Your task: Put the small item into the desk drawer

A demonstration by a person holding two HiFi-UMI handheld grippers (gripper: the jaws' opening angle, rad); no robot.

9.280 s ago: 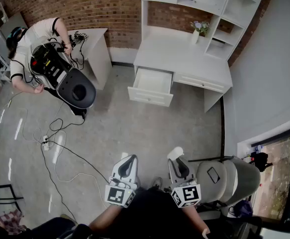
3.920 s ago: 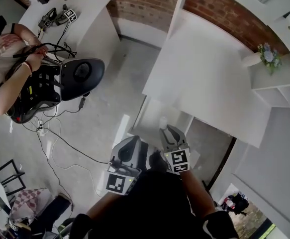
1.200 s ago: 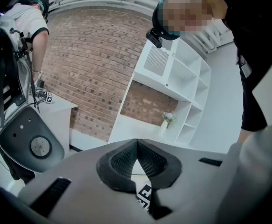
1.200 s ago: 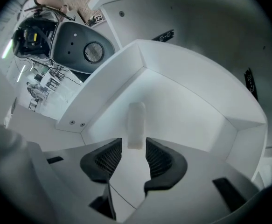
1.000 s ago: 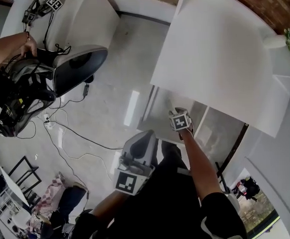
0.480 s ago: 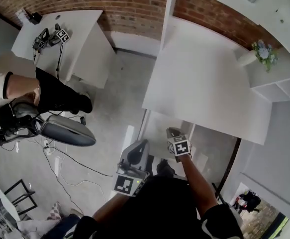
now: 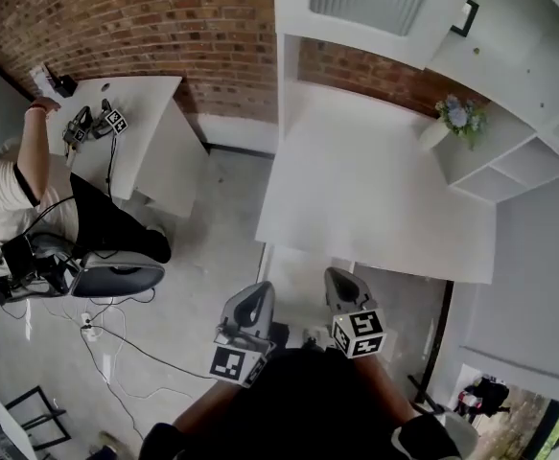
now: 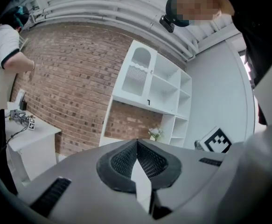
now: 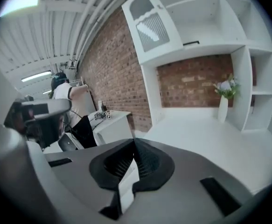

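Both tools sit close to the person's body, short of the desk's (image 7: pixel 375 190) front edge. The left tool (image 7: pixel 256 291) is closed on nothing, and the right tool's (image 7: pixel 335 278) jaws have just been closing, pads together with nothing between. The small item shows in no view, so I judge it already lies in the drawer (image 7: pixel 293 268) below that edge, leaving both tools free to push it shut.
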